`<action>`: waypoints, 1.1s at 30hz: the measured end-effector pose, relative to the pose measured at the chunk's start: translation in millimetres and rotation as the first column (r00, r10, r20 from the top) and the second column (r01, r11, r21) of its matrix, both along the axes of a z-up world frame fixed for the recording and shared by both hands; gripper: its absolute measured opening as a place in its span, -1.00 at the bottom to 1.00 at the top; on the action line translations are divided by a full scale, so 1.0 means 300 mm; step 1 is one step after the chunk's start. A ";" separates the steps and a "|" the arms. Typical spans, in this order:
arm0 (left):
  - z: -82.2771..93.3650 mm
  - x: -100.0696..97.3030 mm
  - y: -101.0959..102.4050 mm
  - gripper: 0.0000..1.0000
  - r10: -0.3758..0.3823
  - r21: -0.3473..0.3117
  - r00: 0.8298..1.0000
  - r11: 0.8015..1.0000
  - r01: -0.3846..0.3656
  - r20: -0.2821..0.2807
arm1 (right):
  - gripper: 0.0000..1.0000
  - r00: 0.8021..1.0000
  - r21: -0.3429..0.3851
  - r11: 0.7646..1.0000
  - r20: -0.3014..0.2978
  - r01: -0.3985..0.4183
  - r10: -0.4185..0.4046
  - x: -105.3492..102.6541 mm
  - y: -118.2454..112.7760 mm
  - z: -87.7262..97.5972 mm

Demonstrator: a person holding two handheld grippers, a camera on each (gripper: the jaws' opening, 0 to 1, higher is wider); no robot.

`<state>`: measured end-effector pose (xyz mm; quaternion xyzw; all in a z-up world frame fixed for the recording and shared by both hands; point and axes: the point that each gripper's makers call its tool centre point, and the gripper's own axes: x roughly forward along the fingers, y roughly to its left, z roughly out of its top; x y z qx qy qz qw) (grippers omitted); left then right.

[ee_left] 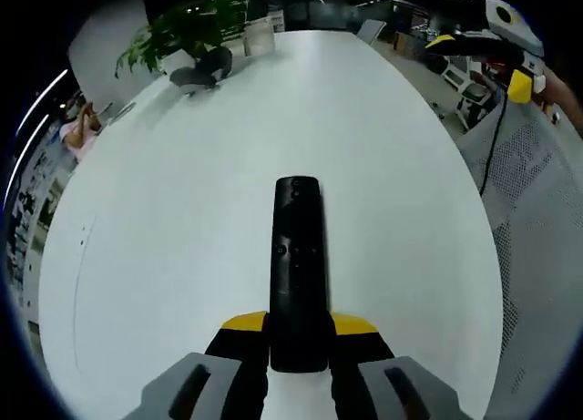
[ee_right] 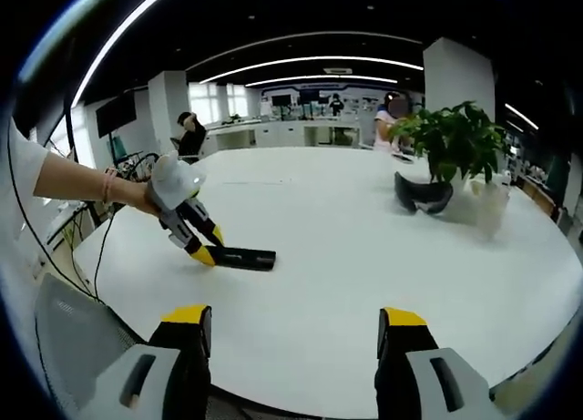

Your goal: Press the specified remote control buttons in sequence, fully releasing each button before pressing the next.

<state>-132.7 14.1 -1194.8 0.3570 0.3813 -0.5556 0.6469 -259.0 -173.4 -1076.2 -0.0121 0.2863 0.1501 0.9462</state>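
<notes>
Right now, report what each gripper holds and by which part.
The left gripper clamps the black remote by its near end, resting on the white table. The right gripper is open, holding nothing.

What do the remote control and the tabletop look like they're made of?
Remote control: probably black plastic, slightly glossy, with soft highlights along its face. Tabletop: smooth white surface, likely laminate or painted board, with a faint satin sheen; the exact material is unclear.
</notes>
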 end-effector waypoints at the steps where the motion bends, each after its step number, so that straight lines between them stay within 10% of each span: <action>1: 0.000 -0.009 0.003 -0.55 0.006 -0.007 1.000 1.000 -0.006 -0.003 | 0.46 1.000 0.000 1.000 -0.003 -0.005 0.005 -0.001 0.005 -0.002; 33: 0.012 -0.268 0.039 -0.54 -0.063 0.035 0.998 0.997 0.062 0.025 | 0.29 0.987 -0.018 0.989 -0.059 -0.148 0.147 -0.001 0.080 -0.037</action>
